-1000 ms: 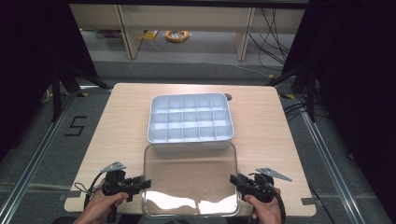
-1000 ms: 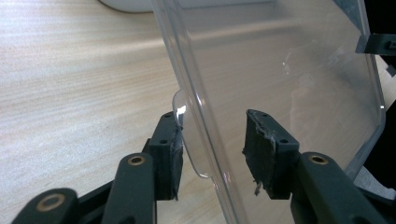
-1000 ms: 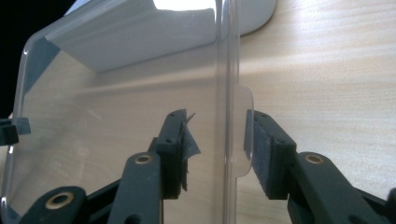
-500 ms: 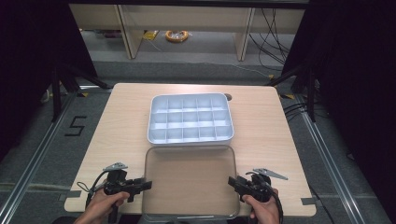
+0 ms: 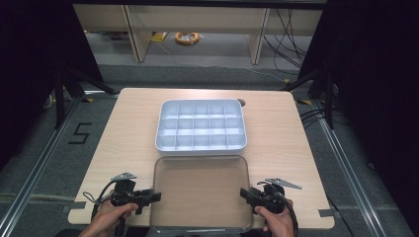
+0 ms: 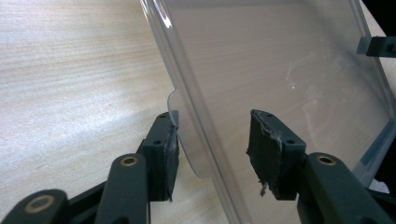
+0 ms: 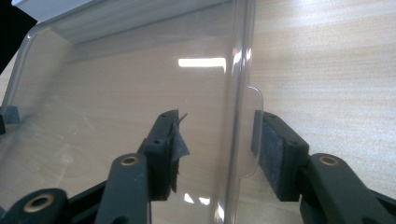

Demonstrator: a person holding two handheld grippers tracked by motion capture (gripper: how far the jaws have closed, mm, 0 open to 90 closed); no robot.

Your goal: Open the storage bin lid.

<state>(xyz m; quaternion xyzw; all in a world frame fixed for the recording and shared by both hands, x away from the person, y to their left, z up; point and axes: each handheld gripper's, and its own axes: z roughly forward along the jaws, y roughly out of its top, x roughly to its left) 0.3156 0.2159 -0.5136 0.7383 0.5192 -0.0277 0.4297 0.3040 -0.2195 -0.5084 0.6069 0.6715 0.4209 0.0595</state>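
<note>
We have the clear lid lying flat on the bench just in front of the divided tray. The left gripper and right gripper straddle its side tabs, since those give the only purchase. Both have just been opening, pads off the plastic, so the lid rests on the bench.

left hand and right hand entering from the bottom edge of the high view, each gripping a black two-jaw gripper. left gripper pointing inward to the right, right gripper inward to the left. jaws of both parted, just opened further, pads pressing nothing.
</note>
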